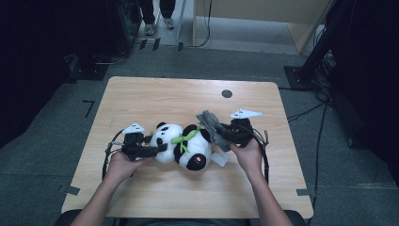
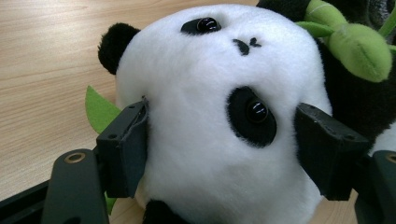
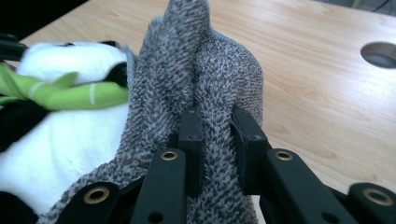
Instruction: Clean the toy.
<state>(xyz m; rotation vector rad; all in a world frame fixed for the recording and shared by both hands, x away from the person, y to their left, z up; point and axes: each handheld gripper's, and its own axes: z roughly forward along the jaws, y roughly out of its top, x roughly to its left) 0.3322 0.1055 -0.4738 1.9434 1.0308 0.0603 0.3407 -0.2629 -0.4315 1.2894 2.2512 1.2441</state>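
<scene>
the toy panda [image 1: 181, 146] is lying on the tabletop [image 1: 141, 99] between both hands. the left gripper [image 2: 219, 144] is squeezing its white head, jaws spread wide around it. the right gripper [image 3: 217, 140] is pinching a grey knit sock [image 3: 205, 79] draped against the panda's body.

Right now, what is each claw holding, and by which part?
Left claw grips the panda plush by its head; right claw pinches a fold of the grey knit cloth.

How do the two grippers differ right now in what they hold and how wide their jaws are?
The left gripper has its jaws spread wide around the toy panda, gripping its white head; the right gripper is pinched almost shut on a fold of grey knitted cloth. The left one holds something plump and stuffed, the right one something thin and limp. Both are low at the wooden table, on opposite sides of the panda.
</scene>
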